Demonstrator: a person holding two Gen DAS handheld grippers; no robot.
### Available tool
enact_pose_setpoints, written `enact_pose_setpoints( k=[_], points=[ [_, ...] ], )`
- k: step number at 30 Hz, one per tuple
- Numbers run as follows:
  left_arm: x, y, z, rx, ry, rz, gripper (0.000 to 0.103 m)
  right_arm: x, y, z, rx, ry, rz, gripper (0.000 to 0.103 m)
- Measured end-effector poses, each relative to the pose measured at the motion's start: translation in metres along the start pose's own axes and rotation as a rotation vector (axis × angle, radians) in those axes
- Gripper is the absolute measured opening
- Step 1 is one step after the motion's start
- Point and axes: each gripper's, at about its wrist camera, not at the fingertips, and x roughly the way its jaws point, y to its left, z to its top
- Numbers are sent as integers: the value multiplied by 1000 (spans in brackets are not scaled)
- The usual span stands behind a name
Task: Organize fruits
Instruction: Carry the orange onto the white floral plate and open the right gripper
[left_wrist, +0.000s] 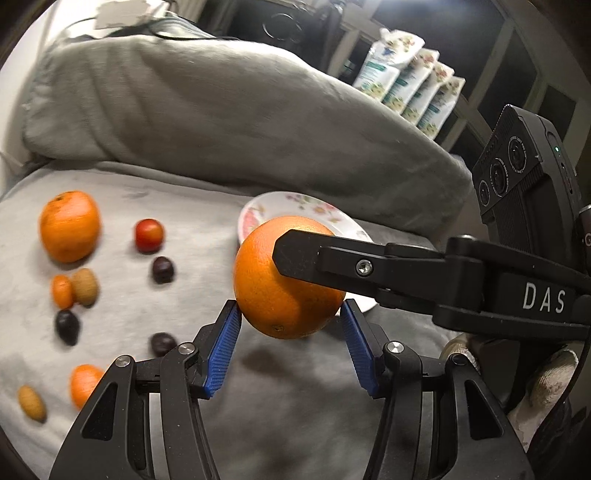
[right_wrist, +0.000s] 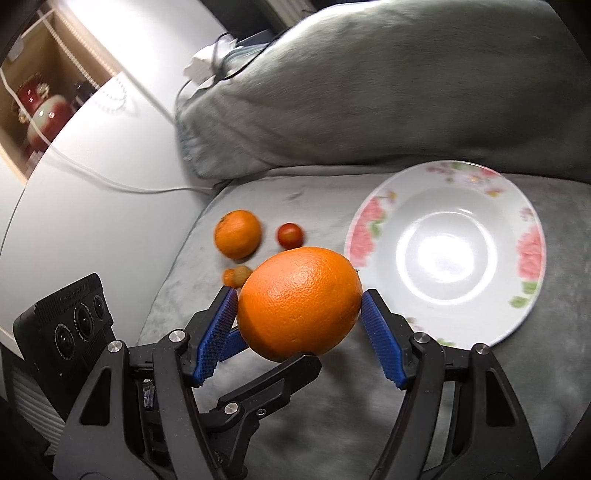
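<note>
right wrist view: both grippers clamped one orange (right_wrist: 299, 302) (right gripper (right_wrist: 299, 308) at its sides, left gripper (left_wrist: 290, 314) likewise), held above grey blanket (right_wrist: 332, 424) beside floral plate (right_wrist: 532, 254).

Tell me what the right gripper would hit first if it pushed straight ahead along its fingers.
The large orange already between the right gripper pads; beyond it, probably the grey blanket beside the floral plate, though depth is unclear.

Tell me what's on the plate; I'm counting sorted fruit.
Nothing shows on the plate. The orange and a finger cover its near-left rim.
</note>
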Motion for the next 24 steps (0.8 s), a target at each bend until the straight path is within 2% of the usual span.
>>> enact_pose_setpoints(
  k=[12,14,19,24],
  points=[
    [27,-21,0,52,50,-22,54,-15,-37,3,85,-36,-24,72],
    [27,-23,-1,62,47,-25,53,-21,-40,5,93,-59,-8,72],
    [19,-23,0,75,30,-24,52,-41,-41,12,92,-135,-47,72],
    [13,-19,-2,69,32,-26,52,-53,-43,15,90,-172,-66,72]
  ],
)
